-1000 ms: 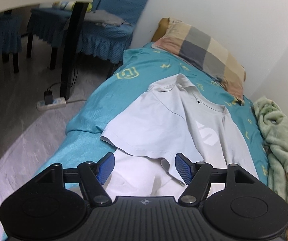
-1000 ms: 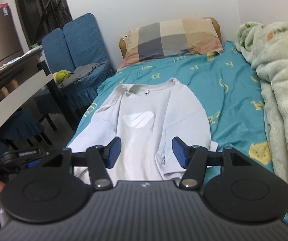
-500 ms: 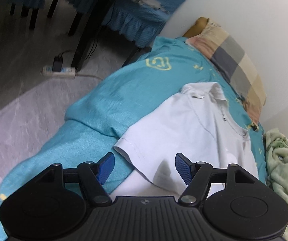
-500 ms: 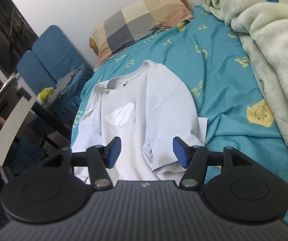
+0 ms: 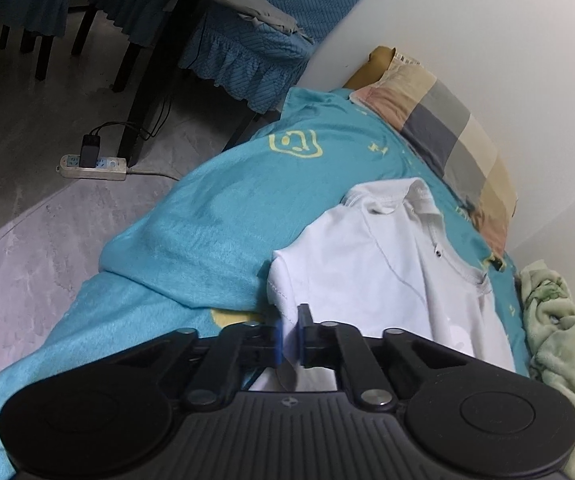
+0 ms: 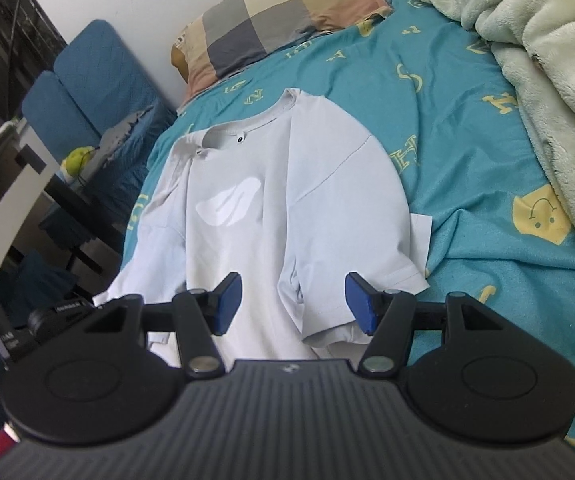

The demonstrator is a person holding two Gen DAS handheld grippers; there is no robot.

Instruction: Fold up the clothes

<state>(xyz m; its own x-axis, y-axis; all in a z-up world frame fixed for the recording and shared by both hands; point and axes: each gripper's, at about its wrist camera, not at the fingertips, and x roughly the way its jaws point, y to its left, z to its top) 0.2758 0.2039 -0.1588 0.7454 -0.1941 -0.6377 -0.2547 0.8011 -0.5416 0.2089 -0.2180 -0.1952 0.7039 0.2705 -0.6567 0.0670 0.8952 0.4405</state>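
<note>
Lying flat at frame centre on the teal printed bedsheet (image 6: 467, 128), the pale grey cotton T-shirt (image 6: 287, 200) is light and limp; grasp sleeve hems. Left gripper (image 5: 291, 338) is clamped on the left sleeve; right gripper (image 6: 293, 302) stands apart over the right sleeve.

The left gripper (image 5: 290, 338), open a second ago, has clamped the shirt (image 5: 371, 268) sleeve hem; right gripper (image 6: 293, 304) has dropped nearer the shirt

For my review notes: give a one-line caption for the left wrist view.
Left gripper shut on a sleeve of the white cotton T-shirt spread on the teal bedsheet.
</note>
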